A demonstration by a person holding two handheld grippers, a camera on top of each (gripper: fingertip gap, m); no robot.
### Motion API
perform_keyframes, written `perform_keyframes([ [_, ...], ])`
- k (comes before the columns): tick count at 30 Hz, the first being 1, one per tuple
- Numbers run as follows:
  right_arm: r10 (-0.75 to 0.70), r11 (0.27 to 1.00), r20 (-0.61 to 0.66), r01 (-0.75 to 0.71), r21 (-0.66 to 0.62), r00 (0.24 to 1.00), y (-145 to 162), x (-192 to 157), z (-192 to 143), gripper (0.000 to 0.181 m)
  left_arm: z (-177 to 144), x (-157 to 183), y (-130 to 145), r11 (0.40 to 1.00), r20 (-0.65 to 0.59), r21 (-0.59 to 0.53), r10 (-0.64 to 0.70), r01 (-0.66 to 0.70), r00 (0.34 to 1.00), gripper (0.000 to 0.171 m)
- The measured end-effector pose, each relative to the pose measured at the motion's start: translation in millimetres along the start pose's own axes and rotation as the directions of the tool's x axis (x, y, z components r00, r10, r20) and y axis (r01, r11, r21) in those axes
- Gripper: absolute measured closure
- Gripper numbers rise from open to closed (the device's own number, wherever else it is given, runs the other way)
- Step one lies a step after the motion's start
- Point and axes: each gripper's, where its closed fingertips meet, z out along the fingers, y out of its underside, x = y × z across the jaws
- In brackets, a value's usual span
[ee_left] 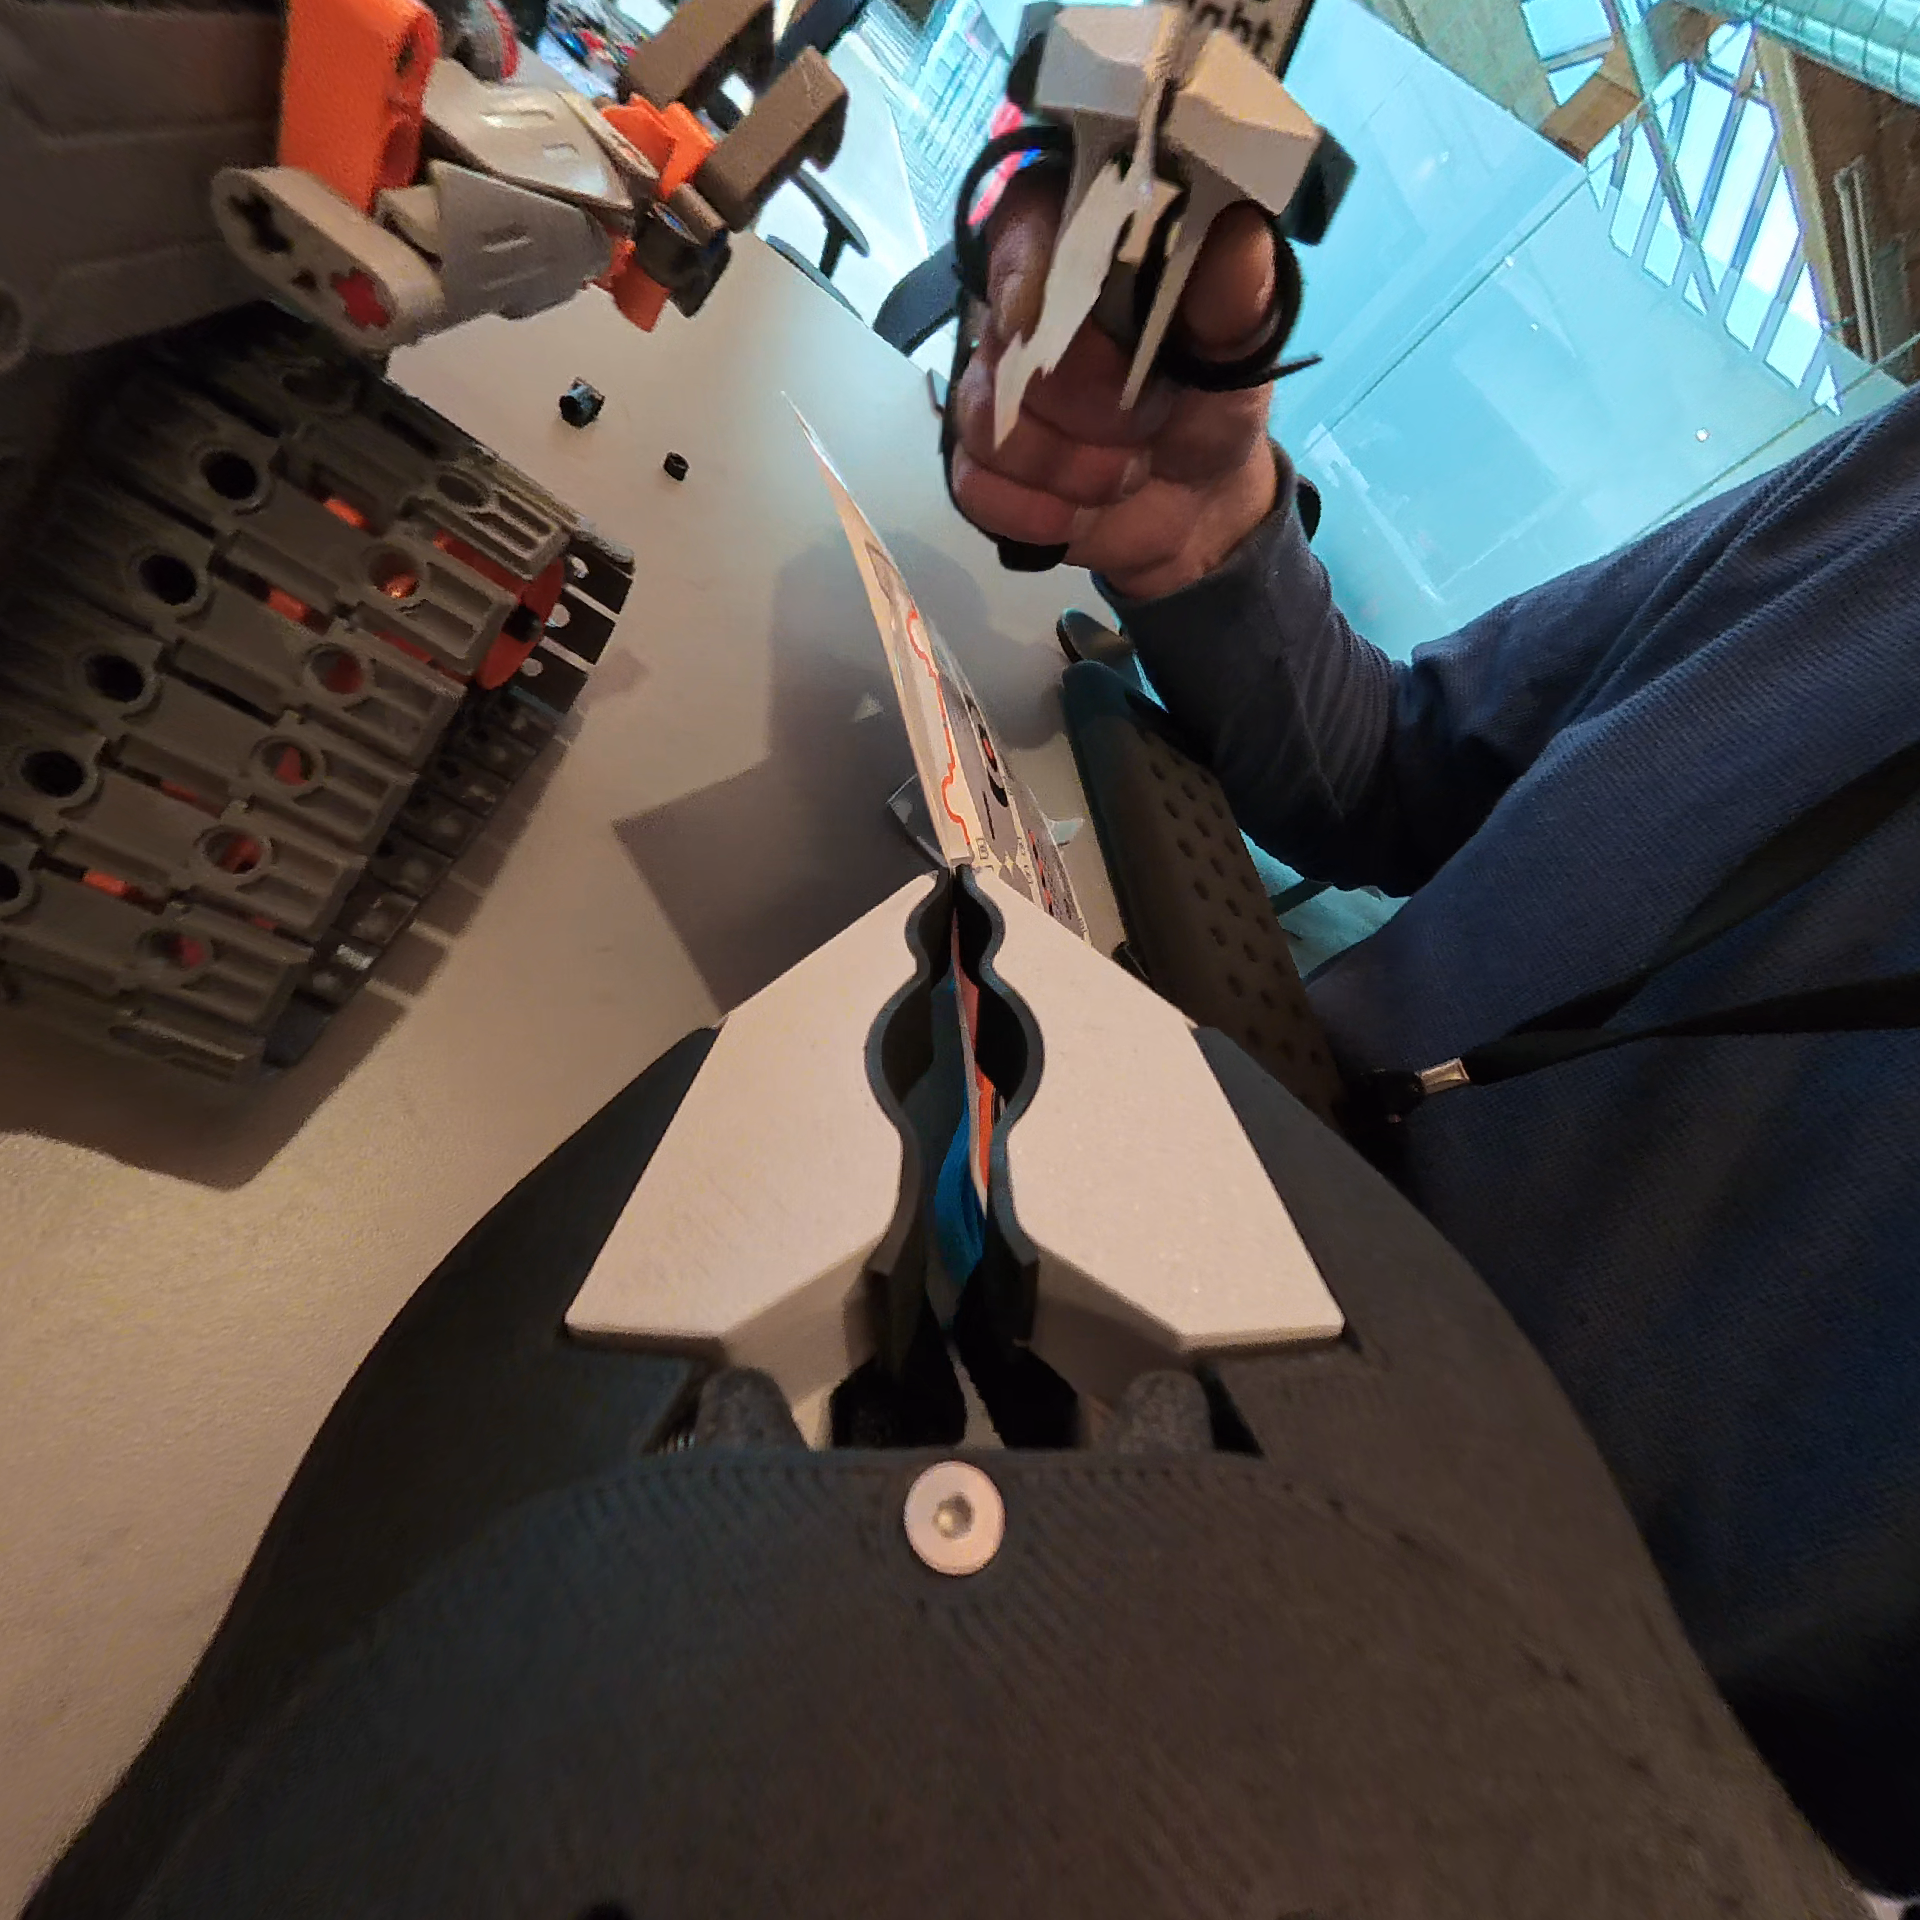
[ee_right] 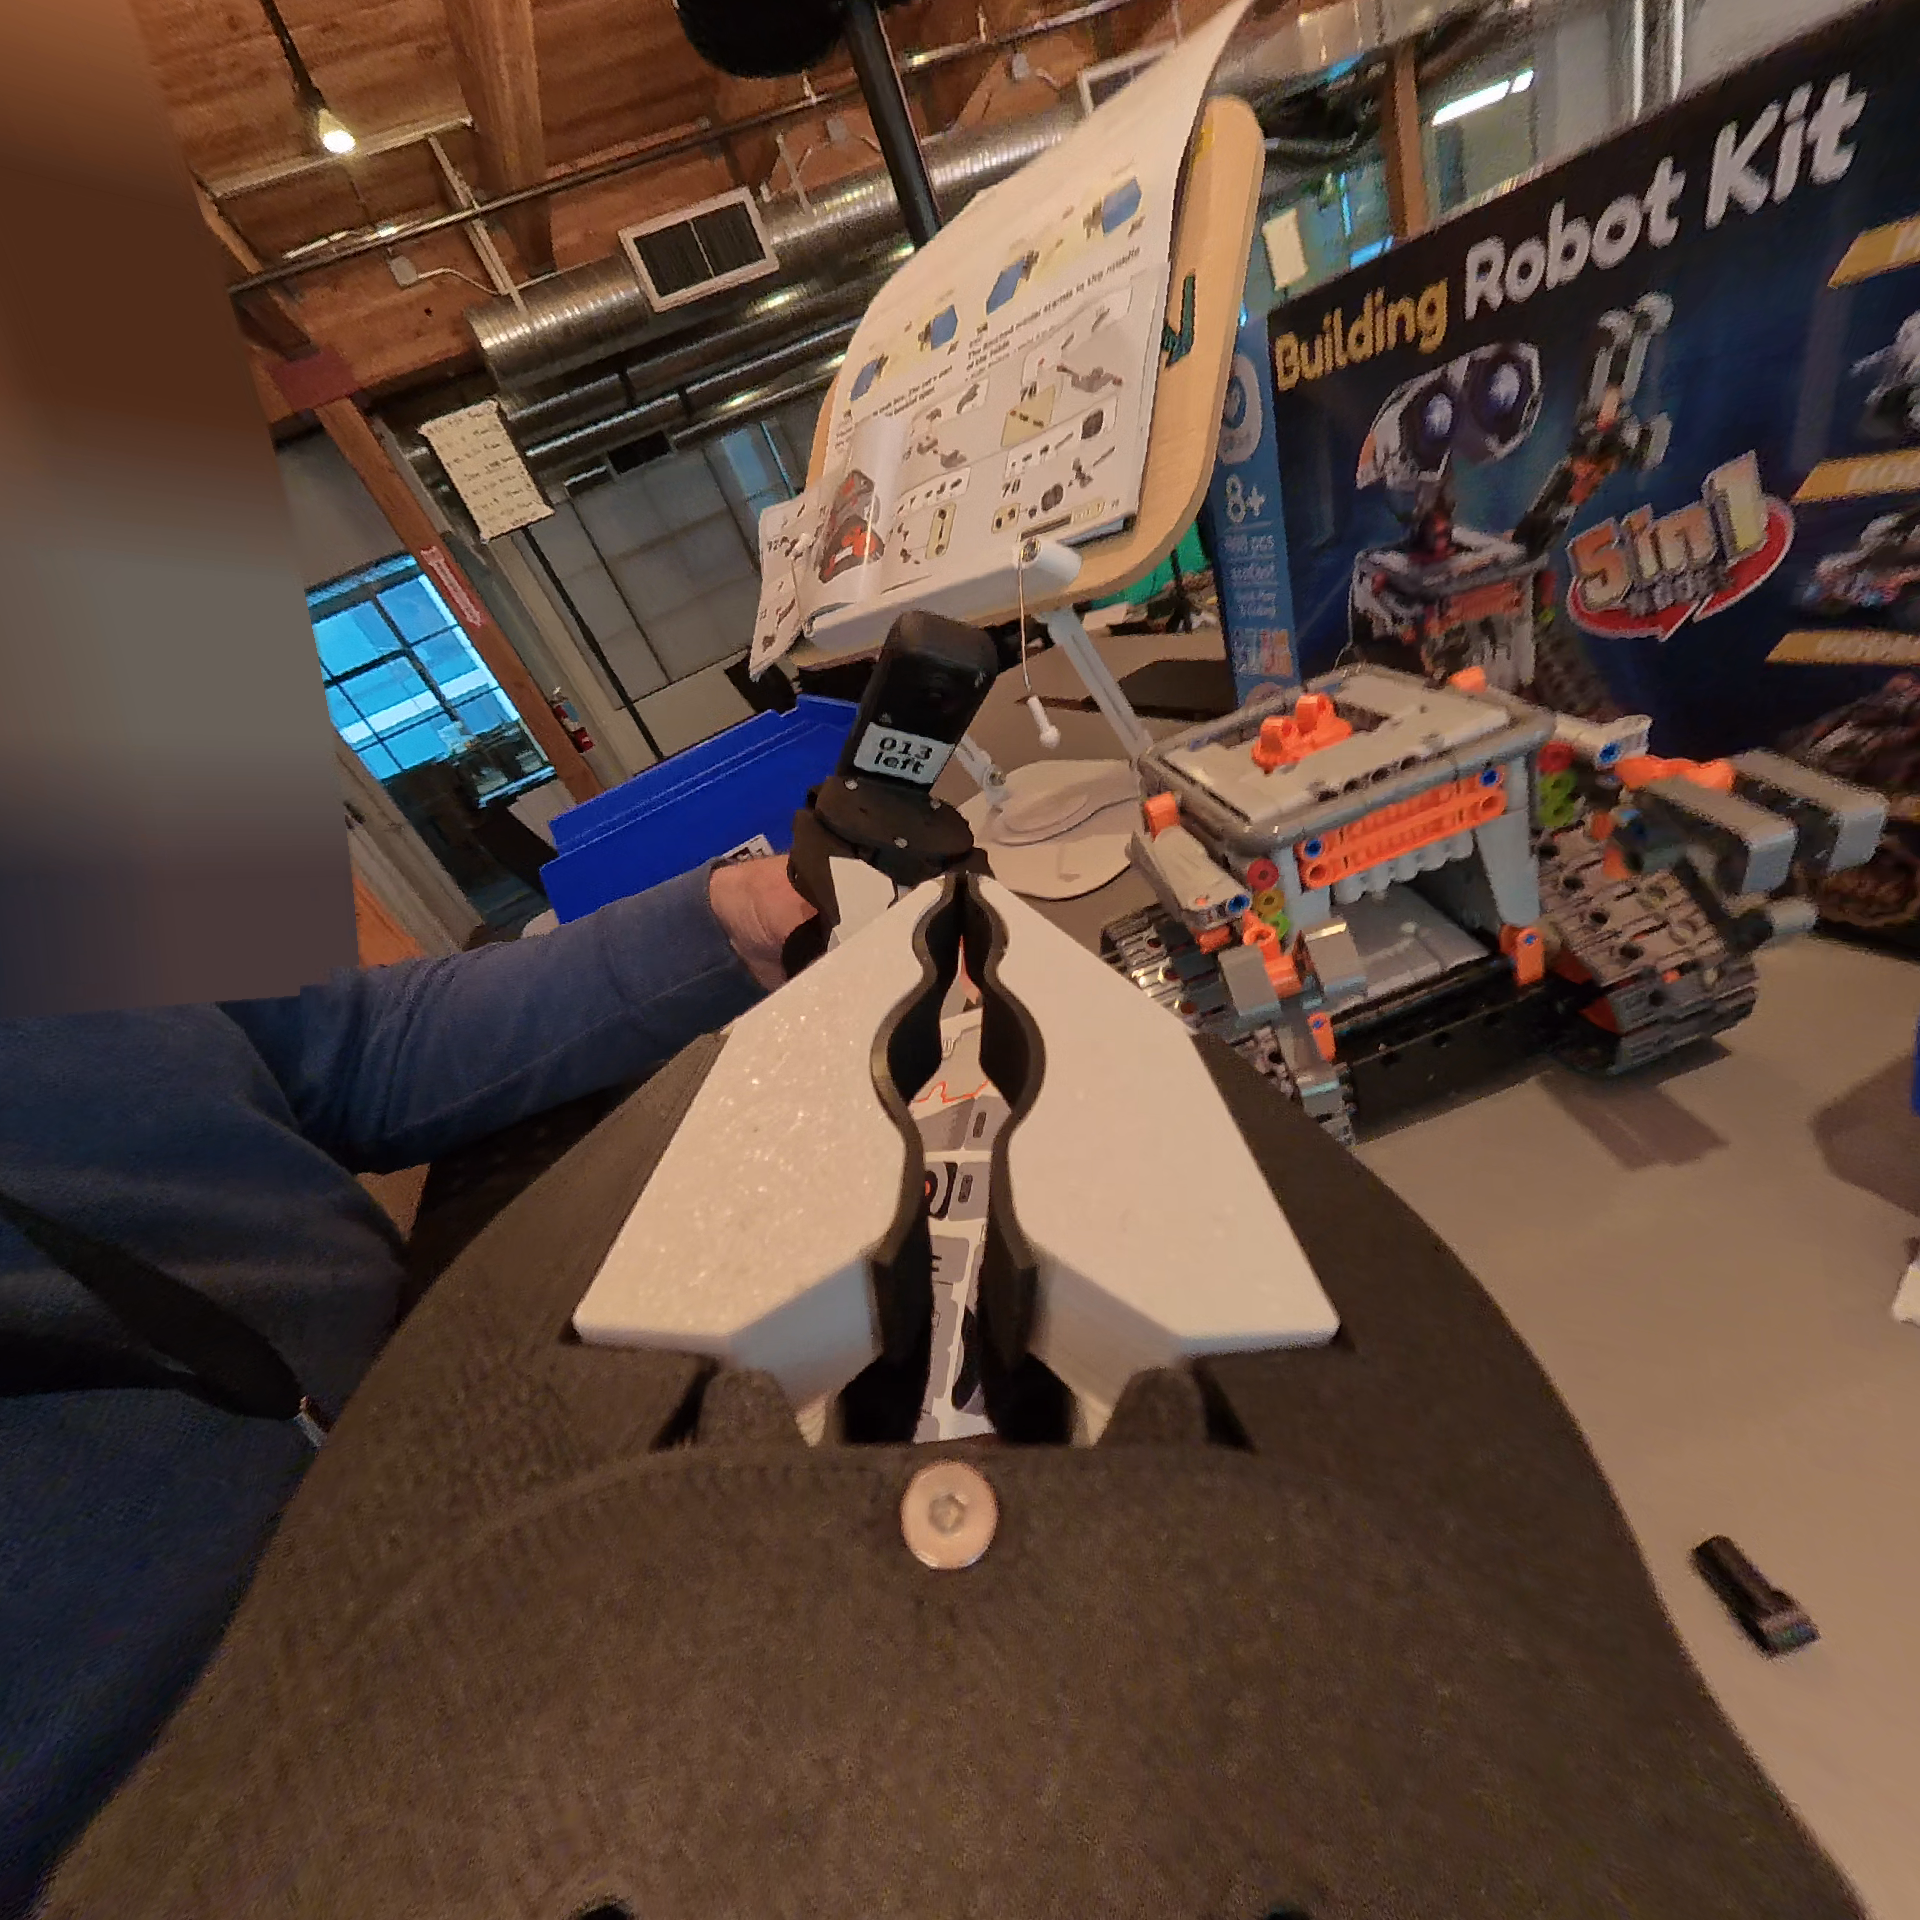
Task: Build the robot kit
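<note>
Across the right of the right wrist view stands a big printed box (ee_right: 1621,416), and before it, mid-right, a tracked grey-and-orange brick robot (ee_right: 1434,873) sits on the pale grey table (ee_right: 1610,1299); the same robot fills the upper left of the left wrist view. At upper centre an instruction booklet (ee_right: 997,416) leans open on a wooden stand (ee_right: 1226,312), with a blue bin (ee_right: 686,810) at centre left. Overhead are timber beams and metal ducts; windows show at far left.

Between the two tools hangs a thin printed sheet (ee_left: 935,686), raised above the table near its edge. The left gripper (ee_left: 954,883) is clenched on one end of it; the right gripper (ee_right: 956,888) pinches the other end, its jaws closed on the paper. I'd judge the sheet light, floppy and easy to tear or crease, best held by its margins. A small black peg (ee_right: 1756,1595) lies at lower right.
</note>
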Motion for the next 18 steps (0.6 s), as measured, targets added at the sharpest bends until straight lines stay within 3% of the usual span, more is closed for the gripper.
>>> perform_keyframes([
  [1,-0.029,1.0,-0.017,0.029,0.007,0.999,-4,0,-1,0.181,-2,-2,-1,1.0,0.011,0.009,-0.011,0.01,1.0,0.171],
  [5,-0.246,0.969,-0.124,0.241,-0.052,0.961,-12,-4,3,0.181,-8,-13,-4,0.999,0.089,0.007,-0.044,0.043,0.995,0.134],
  [7,-0.373,0.928,-0.174,0.366,-0.074,0.911,-19,-8,5,0.181,-11,-13,-7,0.999,0.106,0.016,-0.053,0.052,0.993,0.118],
  [9,-0.51,0.86,-0.225,0.495,-0.122,0.831,-24,-12,8,0.181,-16,-13,-14,0.998,0.134,0.039,-0.053,0.048,0.99,0.112],
  [13,-0.835,0.548,-0.273,0.766,-0.337,0.477,-20,-16,18,0.181,-21,1,-38,0.99,0.107,0.135,-0.051,0.036,0.993,0.114],
  [16,-0.955,0.28,-0.216,0.853,-0.441,0.202,-11,-26,28,0.181,-19,25,-61,0.97,-0.003,0.238,-0.042,0.042,0.999,0.123],
  [18,-0.981,0.164,-0.173,0.872,-0.462,0.092,-4,-31,34,0.181,-16,35,-72,0.953,-0.068,0.293,-0.055,0.073,0.996,0.127],
])
